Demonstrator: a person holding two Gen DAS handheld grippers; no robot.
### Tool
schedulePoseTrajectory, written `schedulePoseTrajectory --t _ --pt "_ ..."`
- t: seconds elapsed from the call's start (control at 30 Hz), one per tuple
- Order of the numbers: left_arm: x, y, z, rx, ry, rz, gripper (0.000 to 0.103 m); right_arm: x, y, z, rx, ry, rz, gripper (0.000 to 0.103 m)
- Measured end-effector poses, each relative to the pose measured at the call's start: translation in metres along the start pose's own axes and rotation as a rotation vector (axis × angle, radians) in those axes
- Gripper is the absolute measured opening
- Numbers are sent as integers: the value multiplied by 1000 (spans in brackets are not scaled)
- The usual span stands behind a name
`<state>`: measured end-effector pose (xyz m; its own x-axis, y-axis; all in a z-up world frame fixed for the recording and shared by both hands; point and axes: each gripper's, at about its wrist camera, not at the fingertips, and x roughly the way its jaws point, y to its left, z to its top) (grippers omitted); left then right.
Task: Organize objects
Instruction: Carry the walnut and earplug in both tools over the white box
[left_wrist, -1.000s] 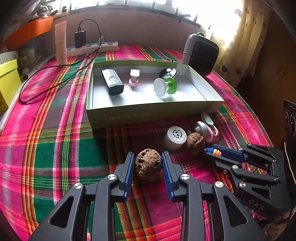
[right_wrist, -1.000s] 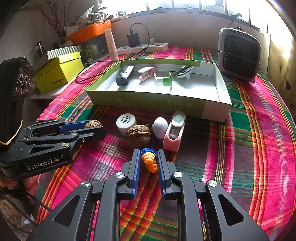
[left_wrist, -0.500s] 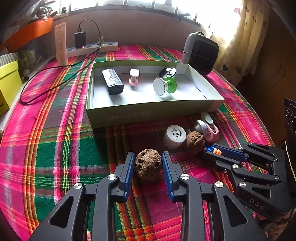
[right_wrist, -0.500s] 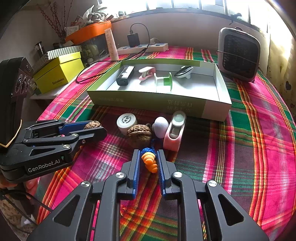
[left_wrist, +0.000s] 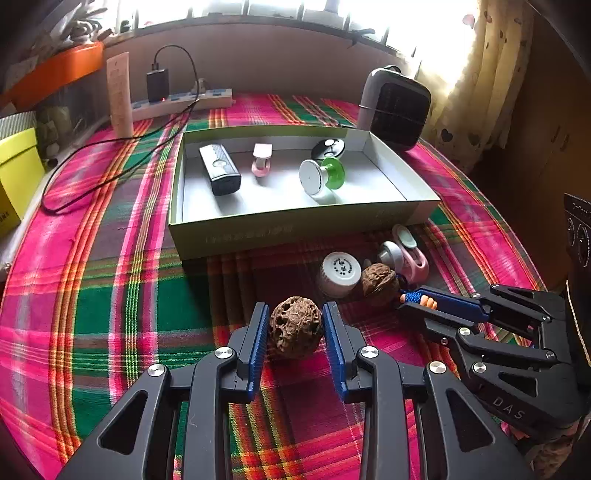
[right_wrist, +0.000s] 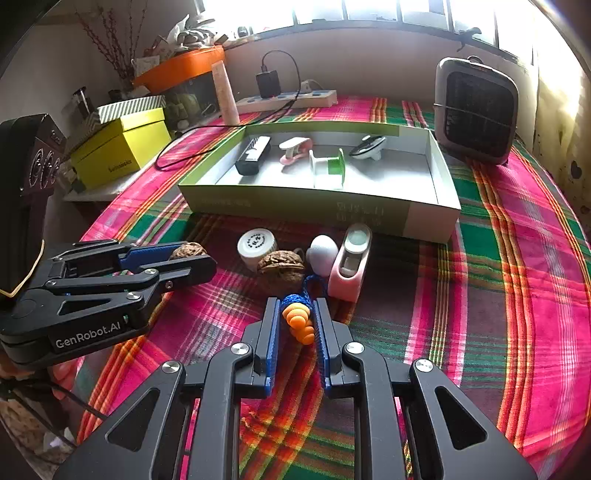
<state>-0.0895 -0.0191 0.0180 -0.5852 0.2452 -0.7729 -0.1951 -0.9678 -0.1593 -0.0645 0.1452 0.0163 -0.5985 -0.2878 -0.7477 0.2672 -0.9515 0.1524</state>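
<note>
Walnuts (left_wrist: 294, 328) two, four items in box (left_wrist: 295, 225), claws two.

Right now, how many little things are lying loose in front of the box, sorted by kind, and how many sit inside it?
Walnuts: 2
White jar: 1
White egg-shaped thing: 1
Pink holder: 1
Orange-and-blue earplug: 1
Loose total: 6
Inside the box: 4
Total: 10

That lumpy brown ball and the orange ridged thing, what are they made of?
The brown ball looks like a real walnut: hard, matte, deeply pitted shell. The orange ridged piece seems soft, smooth rubber or silicone, possibly an earplug, tied to a blue woven cord.
</note>
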Motion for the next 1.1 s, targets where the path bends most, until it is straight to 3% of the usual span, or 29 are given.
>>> schedulePoseTrajectory --t 0.63,1.1 --pt "-13 -6 17 21 -40 -7 28 -16 -10 16 25 -70 29 19" --pt "-8 -3 48 21 -60 -11 28 -17 -30 48 34 -110 18 19"
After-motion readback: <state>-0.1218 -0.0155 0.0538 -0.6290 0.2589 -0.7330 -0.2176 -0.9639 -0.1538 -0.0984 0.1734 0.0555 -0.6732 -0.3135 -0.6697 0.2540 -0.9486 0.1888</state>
